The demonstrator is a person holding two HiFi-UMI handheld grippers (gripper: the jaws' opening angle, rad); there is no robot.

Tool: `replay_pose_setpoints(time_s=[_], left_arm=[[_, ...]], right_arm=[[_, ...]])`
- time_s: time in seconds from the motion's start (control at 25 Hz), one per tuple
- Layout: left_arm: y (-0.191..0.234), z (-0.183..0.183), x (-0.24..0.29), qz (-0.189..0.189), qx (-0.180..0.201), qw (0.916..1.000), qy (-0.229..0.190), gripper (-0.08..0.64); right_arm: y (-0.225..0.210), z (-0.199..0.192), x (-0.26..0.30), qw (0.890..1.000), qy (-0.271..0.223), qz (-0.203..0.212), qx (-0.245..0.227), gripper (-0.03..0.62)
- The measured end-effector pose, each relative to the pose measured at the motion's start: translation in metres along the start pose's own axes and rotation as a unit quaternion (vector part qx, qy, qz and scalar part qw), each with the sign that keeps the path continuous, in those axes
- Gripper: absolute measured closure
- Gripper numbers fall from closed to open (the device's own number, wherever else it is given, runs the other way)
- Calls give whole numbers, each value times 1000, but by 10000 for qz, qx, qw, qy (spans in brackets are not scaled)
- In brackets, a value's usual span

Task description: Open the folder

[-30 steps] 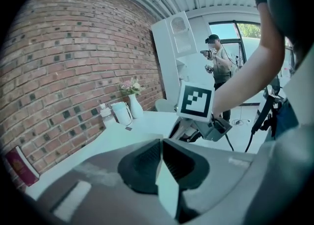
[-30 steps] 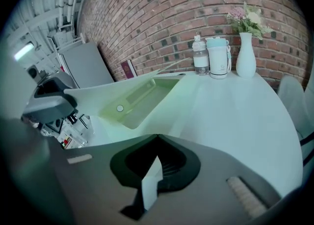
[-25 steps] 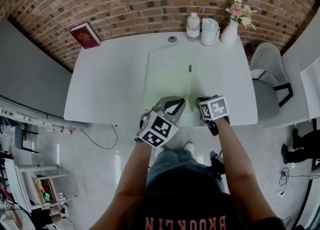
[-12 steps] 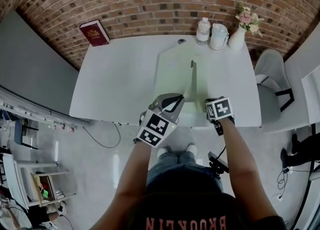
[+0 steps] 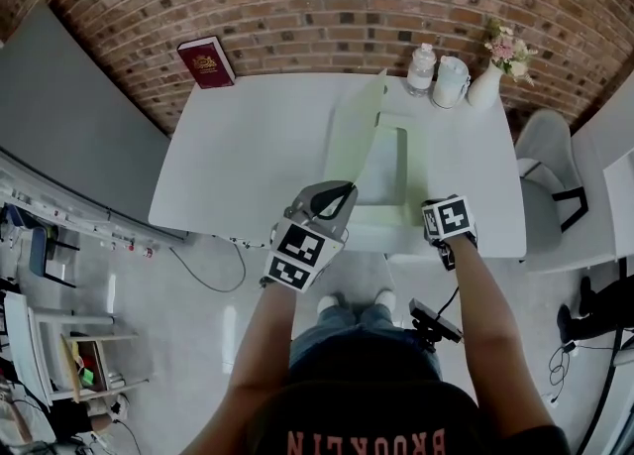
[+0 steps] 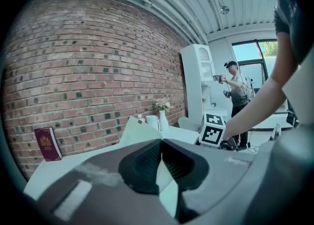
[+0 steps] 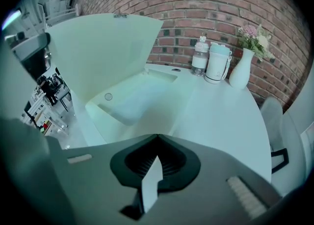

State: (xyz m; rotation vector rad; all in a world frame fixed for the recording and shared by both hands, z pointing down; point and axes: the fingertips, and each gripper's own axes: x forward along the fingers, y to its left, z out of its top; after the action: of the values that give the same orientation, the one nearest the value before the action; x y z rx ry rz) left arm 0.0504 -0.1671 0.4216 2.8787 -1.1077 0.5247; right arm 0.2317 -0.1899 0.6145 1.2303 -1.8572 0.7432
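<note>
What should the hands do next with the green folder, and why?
Probably swing the left gripper out leftward and down. Its jaws are shut on the cover of the pale green plastic folder, which stands half-raised above the white table, not flat. The right gripper pins the back sheet.

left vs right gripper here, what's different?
Left gripper holds the folder's cover raised off the table; right gripper holds its back sheet down flat. Left gripper points about level, right gripper slopes down at the table. Both are shut on a folder edge.
</note>
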Motion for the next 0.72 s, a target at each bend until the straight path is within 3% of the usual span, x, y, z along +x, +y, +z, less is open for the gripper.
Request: replay_pose_setpoints(time_s=[0.24,0.72], left_arm=[[25,1,-20,256,-348,9990,-147,552],[70,-11,-52,806,-529,9953,-133,552]], right_arm=[[0,0,0,9999,85,-77,-58,592],[0,0,0,9991,273,-144,-290,592]])
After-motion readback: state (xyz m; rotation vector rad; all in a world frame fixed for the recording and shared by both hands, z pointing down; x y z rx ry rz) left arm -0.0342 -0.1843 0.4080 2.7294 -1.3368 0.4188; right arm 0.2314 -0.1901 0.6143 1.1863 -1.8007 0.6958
